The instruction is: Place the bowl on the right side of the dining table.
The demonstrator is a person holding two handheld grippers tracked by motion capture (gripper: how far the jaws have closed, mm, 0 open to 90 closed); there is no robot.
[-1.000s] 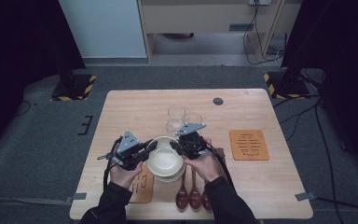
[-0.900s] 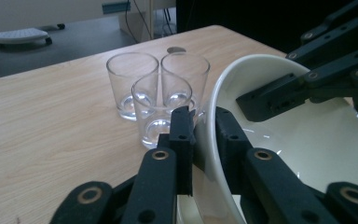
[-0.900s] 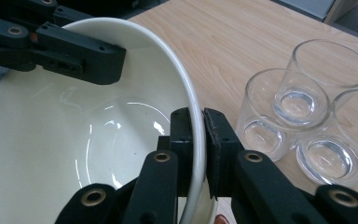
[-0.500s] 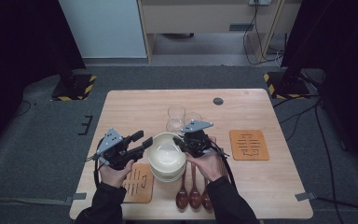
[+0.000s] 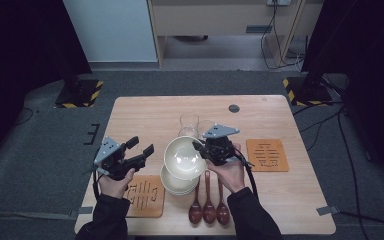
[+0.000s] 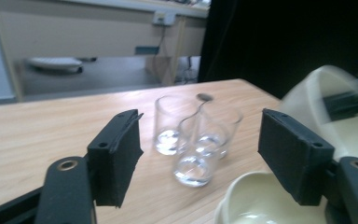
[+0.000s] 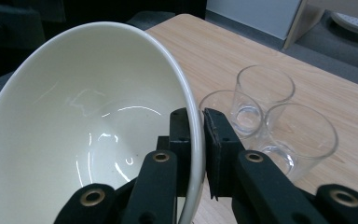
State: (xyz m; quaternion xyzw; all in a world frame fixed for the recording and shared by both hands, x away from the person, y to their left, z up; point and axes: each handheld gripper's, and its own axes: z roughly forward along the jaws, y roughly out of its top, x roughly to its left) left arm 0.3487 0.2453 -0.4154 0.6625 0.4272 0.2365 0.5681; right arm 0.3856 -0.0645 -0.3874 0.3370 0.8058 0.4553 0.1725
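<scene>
Right gripper [image 7: 195, 135] clamped on the tilted cream ceramic bowl's [image 7: 88, 126] rim, left gripper [image 6: 200, 158] just opening, nothing between its jaws.

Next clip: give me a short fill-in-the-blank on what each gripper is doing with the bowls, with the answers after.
1. The right gripper is shut on the rim of a cream ceramic bowl, holding it ____ rather than level.
2. The left gripper has just been opening its jaws, and between them there is ____.
3. The stack of cream bowls on the wooden table lies next to ____ dark brown wooden spoons.

Missing words: tilted; nothing; three
</scene>
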